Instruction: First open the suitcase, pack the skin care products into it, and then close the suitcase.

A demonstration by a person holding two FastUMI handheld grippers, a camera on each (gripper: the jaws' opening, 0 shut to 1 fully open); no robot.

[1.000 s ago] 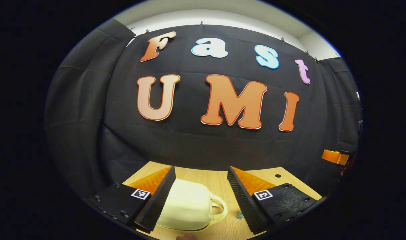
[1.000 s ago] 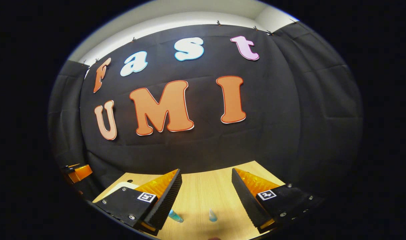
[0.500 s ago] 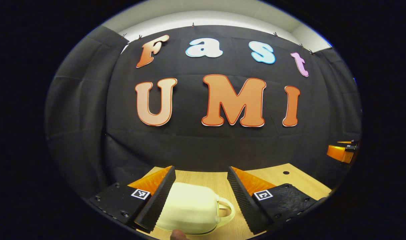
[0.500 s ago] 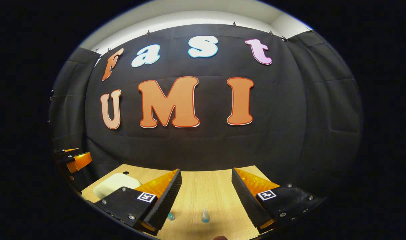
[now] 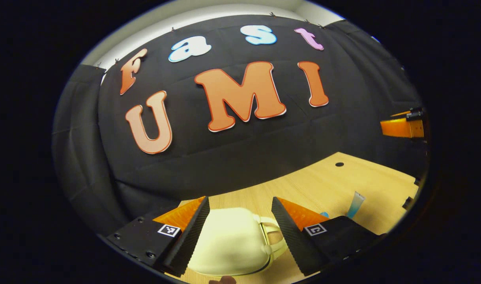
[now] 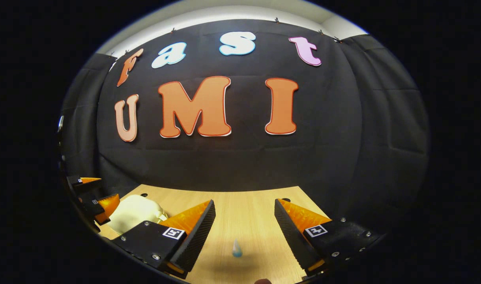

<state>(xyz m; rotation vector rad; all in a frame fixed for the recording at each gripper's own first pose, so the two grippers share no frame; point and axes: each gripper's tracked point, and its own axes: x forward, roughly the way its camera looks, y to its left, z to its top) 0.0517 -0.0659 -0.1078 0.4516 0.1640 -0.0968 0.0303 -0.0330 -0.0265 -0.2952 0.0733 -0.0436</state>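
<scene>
My left gripper [image 5: 240,205] is wide open, holding nothing, jaws hanging over the cream suitcase [image 5: 228,242], which sits closed on the wooden table [image 5: 319,185]. Left gripper view: the case lies flat between my two fingers, not touching either as far as I can tell, its handle [image 5: 274,234] on the side facing my right-hand finger, so the case's long axis looks to run roughly across the view, handle end toward the right. Same view also gives a pale blue tube [image 5: 354,205] further right on the table, cap end away from the camera, long axis slightly tilted, well apart from the suitcase; a bit of something blue shows just left of it behind my finger, can't tell what. My right gripper [image 5: 402,127] shows at the far right edge, above the table. Right gripper view: right gripper [image 6: 244,205] also wide open, empty, above bare table, with the tube [image 6: 236,248] between the fingers and lower, seen end-on, narrow end pointing away, touching neither finger. The suitcase [image 6: 135,213] here is off to the left, partly hidden behind my finger, with my left gripper [image 6: 92,193] right over its near-left edge; contact can't be judged.
</scene>
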